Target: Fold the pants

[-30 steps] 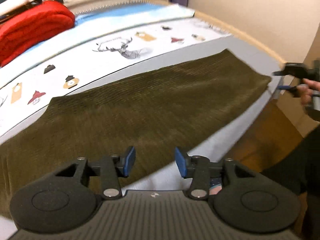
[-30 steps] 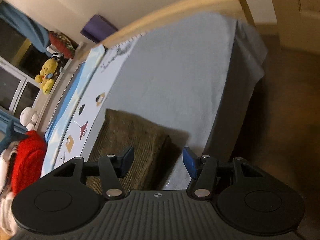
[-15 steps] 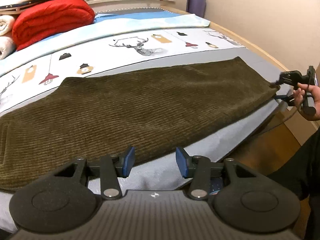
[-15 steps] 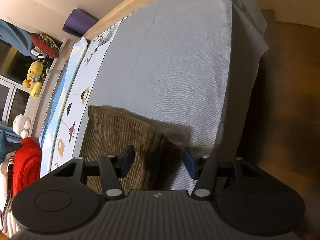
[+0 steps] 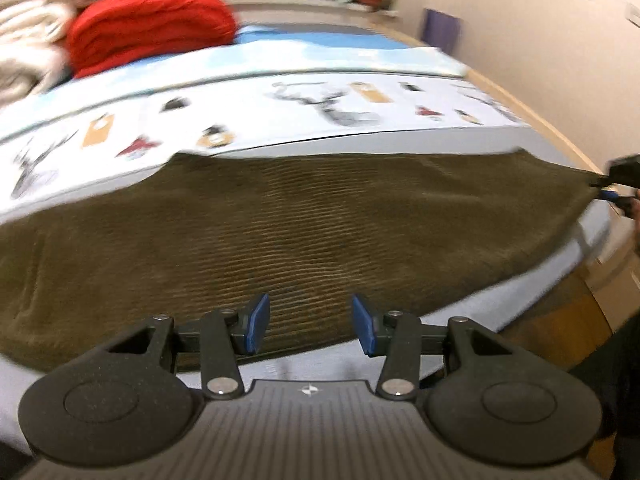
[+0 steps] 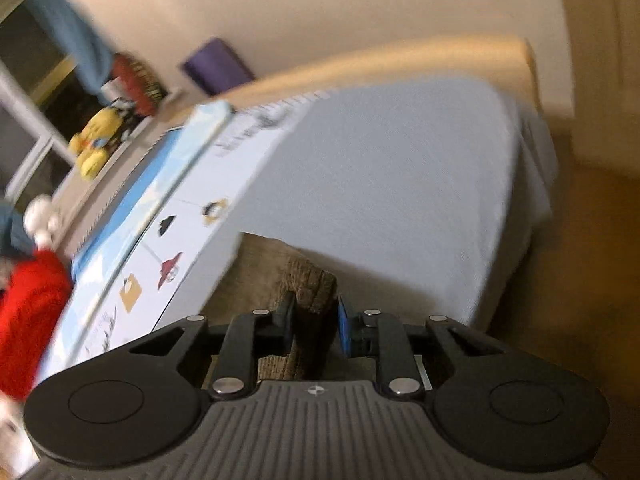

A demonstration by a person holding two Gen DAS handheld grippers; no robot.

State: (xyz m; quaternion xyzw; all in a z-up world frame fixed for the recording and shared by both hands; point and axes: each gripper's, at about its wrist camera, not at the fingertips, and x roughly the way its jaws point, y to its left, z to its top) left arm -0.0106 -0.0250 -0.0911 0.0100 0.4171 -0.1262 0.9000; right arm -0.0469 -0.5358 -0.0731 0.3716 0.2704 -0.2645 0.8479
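Pants (image 5: 304, 224) flat on bed (image 6: 400, 184); R tongs (image 6: 316, 324) closing on hem; L tongs (image 5: 310, 324) apart.

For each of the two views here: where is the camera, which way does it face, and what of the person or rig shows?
Left wrist: on the left gripper, jaws apart, facing across the bed over the brown pants; right gripper at far edge.
Right wrist: on the right gripper, jaws closing on the pants' end, facing the grey sheet.
Shared: pants, red blanket.
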